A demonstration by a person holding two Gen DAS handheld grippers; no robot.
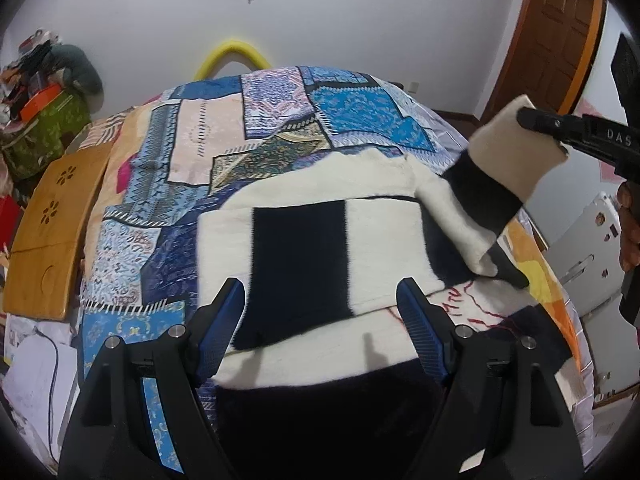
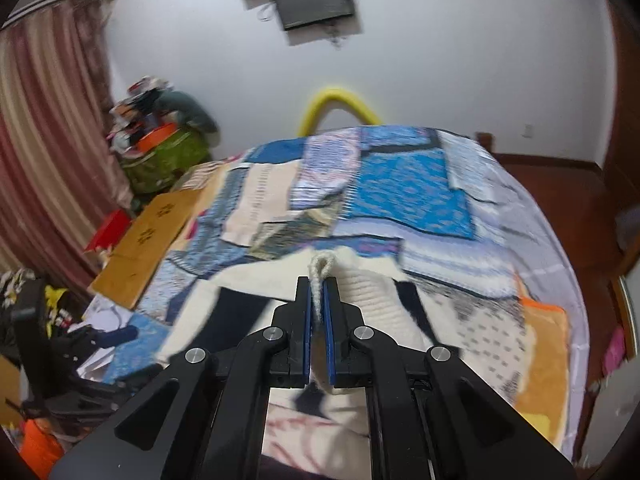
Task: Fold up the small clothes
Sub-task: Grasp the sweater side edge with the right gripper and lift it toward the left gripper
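**Sleeve Lifted for the Fold**

Tongs on the right (image 2: 317,292) are clamped on the cream cuff of the sweater's sleeve (image 1: 496,184), raised above the garment. Left tongs (image 1: 320,300) stand apart and empty over the cream-and-navy sweater (image 1: 304,248), which lies flat on the bed (image 1: 224,148).

To do this well, the sleeve should probably be carried across the body and laid straight, with the left tongs free to pin the fold line.

A patchwork cover dresses the bed; a wooden board (image 1: 52,216) lies at its left edge, and a yellow hoop (image 1: 236,56) leans against the white wall.
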